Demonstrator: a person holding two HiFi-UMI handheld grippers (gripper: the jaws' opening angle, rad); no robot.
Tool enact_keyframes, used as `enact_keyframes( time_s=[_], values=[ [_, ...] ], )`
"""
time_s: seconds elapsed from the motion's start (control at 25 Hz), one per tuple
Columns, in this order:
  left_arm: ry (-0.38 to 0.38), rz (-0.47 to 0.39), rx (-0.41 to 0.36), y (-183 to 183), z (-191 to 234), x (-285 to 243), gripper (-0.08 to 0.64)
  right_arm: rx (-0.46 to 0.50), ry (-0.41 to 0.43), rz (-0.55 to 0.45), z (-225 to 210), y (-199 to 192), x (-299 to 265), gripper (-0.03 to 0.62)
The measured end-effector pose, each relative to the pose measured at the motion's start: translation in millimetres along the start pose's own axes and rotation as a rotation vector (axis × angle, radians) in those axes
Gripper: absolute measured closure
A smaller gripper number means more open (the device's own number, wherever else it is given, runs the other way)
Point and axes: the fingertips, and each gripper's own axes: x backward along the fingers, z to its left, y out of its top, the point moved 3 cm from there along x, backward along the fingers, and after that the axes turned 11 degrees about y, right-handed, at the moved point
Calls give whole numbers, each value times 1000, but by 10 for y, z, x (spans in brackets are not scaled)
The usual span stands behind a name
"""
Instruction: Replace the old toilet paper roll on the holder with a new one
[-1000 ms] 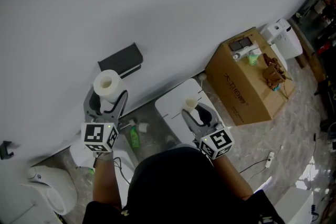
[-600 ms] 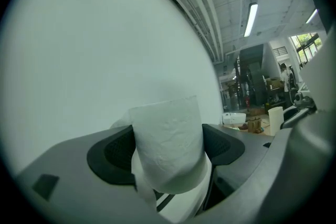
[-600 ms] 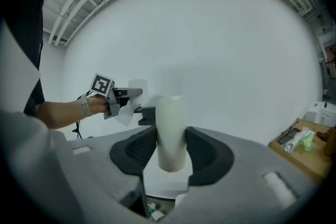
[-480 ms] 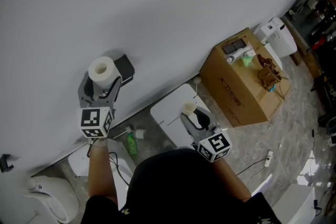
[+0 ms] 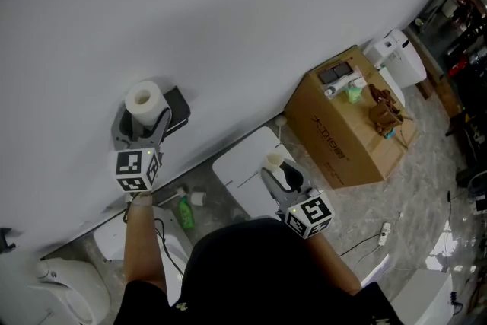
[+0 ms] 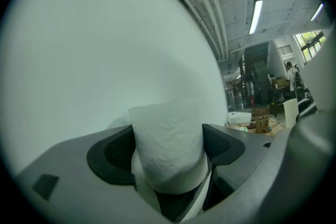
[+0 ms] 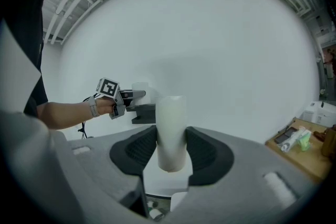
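Observation:
A full white toilet paper roll (image 5: 143, 99) is clamped in my left gripper (image 5: 144, 116), held upright against the white wall. It overlaps the left end of the black wall holder (image 5: 177, 108). In the left gripper view the roll (image 6: 167, 139) fills the gap between the dark pads. My right gripper (image 5: 278, 167) is lower and to the right, shut on a slim pale tube (image 5: 275, 158) that stands upright. The right gripper view shows that tube (image 7: 171, 131) pinched between the pads, with the left gripper (image 7: 137, 94) and the holder (image 7: 144, 113) beyond it.
A white low cabinet (image 5: 240, 164) sits under my right gripper. A brown cardboard box (image 5: 346, 122) with small items on top stands at right, next to a white appliance (image 5: 399, 57). A green bottle (image 5: 183, 211) lies on the floor, and a toilet (image 5: 68, 289) is at bottom left.
My left gripper has carried the roll up and left toward the wall, so the roll now overlaps the black holder. The right gripper and its tube have shifted only slightly.

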Motion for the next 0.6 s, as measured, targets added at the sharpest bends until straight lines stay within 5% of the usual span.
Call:
enact_keyframes(
  time_s=[0.6],
  values=[
    [-15,21,-147,-121,-92,-51,153,-6,22,9,64,-49,-34,417]
  ],
)
